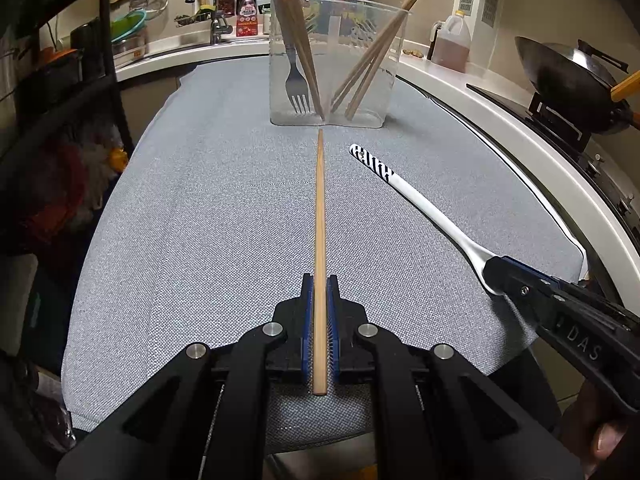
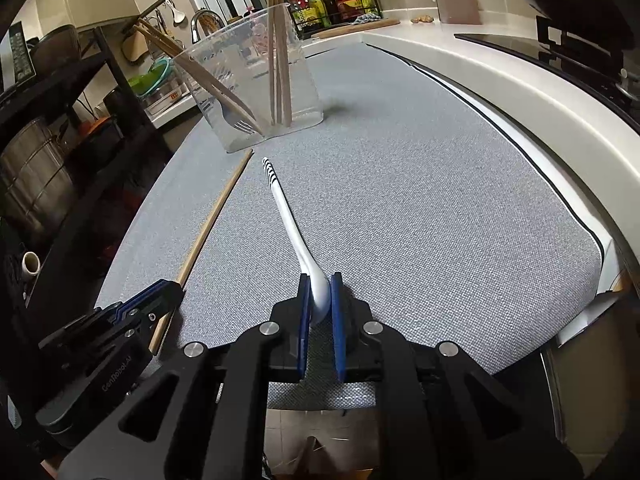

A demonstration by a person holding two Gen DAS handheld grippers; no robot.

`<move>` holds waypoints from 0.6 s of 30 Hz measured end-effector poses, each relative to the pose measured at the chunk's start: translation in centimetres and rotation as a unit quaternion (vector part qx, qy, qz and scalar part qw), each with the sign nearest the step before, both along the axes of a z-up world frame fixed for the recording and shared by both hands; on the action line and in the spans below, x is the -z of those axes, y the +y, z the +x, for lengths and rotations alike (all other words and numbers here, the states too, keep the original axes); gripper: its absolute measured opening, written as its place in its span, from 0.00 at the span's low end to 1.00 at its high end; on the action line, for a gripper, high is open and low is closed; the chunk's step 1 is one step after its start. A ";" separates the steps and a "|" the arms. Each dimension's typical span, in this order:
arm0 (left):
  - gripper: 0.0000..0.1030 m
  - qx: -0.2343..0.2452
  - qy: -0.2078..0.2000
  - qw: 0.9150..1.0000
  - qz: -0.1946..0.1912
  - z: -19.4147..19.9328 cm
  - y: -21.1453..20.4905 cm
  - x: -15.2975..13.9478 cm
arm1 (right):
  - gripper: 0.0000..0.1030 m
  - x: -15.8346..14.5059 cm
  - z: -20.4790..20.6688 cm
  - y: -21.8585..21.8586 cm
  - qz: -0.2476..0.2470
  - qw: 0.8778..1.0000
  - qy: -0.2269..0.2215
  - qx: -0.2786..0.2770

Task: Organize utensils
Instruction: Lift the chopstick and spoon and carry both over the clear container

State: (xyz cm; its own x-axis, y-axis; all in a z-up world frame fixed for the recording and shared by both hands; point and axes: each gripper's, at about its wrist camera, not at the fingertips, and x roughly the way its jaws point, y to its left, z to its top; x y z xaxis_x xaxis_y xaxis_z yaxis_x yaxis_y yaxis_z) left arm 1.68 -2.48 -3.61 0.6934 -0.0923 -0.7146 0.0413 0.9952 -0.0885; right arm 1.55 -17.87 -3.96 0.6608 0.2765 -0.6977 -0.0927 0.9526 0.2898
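Observation:
My left gripper point(image 1: 320, 284) is shut on a wooden chopstick point(image 1: 320, 208) that points straight ahead at a clear plastic container point(image 1: 340, 24). The container holds a metal fork point(image 1: 297, 84) and several chopsticks. My right gripper point(image 2: 320, 284) is shut on the bowl of a white spoon point(image 2: 290, 224) with a black-striped handle end; the spoon lies on the grey cloth point(image 2: 420, 200). The spoon point(image 1: 424, 204) and right gripper point(image 1: 504, 276) also show in the left wrist view. The chopstick point(image 2: 208, 232) and container point(image 2: 304, 92) show in the right wrist view, with the left gripper point(image 2: 168, 292) at the lower left.
A white counter edge point(image 1: 520, 128) curves along the right, with a wok point(image 1: 568, 76) on a stove and an oil jug point(image 1: 452, 40). A sink and faucet point(image 1: 210, 4) lie behind the container. Dark shelving point(image 2: 60, 128) stands at the left.

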 end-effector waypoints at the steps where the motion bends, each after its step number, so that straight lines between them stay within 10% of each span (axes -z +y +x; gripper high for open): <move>1: 0.07 -0.001 0.001 1.000 0.000 0.0 0.0 0.0 | 0.10 -0.1 0.0 0.1 -0.005 1.000 -0.002 0.000; 18: 0.06 -0.005 -0.072 0.997 0.006 -2.1 0.5 -3.8 | 0.11 -4.8 -2.0 -0.3 -0.094 0.992 -0.089 -0.004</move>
